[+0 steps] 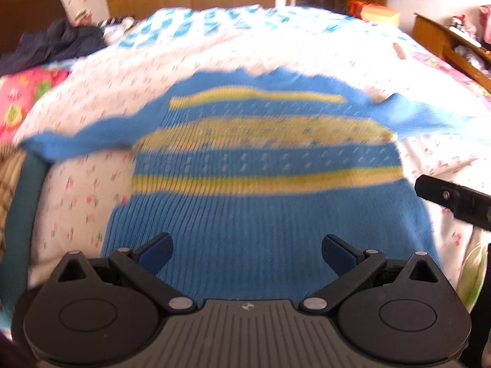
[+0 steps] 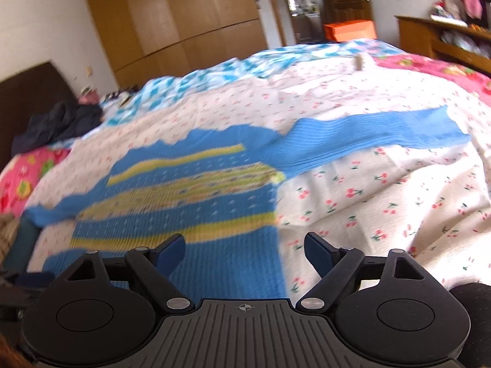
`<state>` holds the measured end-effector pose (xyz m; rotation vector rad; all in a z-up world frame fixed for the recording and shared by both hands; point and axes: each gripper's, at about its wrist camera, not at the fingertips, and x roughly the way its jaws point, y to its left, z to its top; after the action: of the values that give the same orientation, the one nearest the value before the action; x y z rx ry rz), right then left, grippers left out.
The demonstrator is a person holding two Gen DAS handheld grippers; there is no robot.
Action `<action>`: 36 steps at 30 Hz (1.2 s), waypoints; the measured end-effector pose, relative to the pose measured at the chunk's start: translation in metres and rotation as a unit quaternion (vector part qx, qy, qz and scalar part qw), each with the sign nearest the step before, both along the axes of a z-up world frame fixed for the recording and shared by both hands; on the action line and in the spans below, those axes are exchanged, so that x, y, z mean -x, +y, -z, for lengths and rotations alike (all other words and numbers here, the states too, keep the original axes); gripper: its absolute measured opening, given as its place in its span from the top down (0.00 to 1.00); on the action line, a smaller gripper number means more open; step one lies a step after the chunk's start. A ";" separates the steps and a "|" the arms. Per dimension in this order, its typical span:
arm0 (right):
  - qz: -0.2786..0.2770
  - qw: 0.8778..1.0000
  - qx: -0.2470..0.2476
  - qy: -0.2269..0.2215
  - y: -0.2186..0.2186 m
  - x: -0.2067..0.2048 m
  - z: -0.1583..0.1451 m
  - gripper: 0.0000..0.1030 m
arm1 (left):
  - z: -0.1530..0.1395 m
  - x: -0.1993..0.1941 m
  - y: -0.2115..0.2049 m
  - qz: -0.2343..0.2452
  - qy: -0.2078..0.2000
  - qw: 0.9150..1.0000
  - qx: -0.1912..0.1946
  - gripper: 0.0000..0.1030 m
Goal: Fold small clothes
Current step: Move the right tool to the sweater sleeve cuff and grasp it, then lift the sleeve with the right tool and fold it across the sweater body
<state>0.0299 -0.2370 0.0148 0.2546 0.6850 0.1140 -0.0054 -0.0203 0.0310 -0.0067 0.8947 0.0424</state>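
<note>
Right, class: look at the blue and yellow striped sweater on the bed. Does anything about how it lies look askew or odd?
The sweater lies flat and unfolded on the cherry-print bedspread, sleeves spread sideways. One sleeve runs out straight; the other sleeve reaches the bed's edge. Both pictures are blurred, but nothing looks damaged or spilled.

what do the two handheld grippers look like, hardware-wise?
Both match: left gripper and right gripper have black linkage arms with silver pivot pins, blue finger pads, round black housings on either side, and a grey ribbed centre plate with a small crosshair mark.
</note>
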 end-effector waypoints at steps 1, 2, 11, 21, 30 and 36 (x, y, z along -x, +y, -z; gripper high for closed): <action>0.013 1.000 -0.008 -0.001 -0.009 -0.005 -0.001 0.22 | -0.004 -0.003 -0.004 0.006 -0.009 1.000 -0.001 0.00; 0.026 1.000 -0.013 -0.003 -0.017 -0.011 -0.002 0.23 | -0.008 -0.007 -0.007 0.011 -0.017 1.000 -0.001 0.00; 0.169 0.983 -0.060 -0.027 -0.123 -0.056 -0.008 0.27 | -0.019 -0.056 -0.054 0.063 -0.040 0.997 0.019 0.00; 0.283 0.939 -0.195 -0.008 -0.230 -0.084 0.042 0.39 | -0.010 -0.102 -0.115 0.115 -0.035 0.992 0.043 0.00; 0.292 0.921 -0.257 -0.026 -0.253 -0.113 0.064 0.45 | 0.001 -0.114 -0.135 0.129 -0.011 0.991 0.036 0.00; 0.282 0.914 -0.292 -0.020 -0.258 -0.122 0.057 0.90 | -0.002 -0.115 -0.135 0.134 -0.012 0.990 0.037 0.00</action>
<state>0.1520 -0.4953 -0.0419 1.0132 0.4990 -0.2364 0.1100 -0.1553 0.0331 0.0445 0.8666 -0.2405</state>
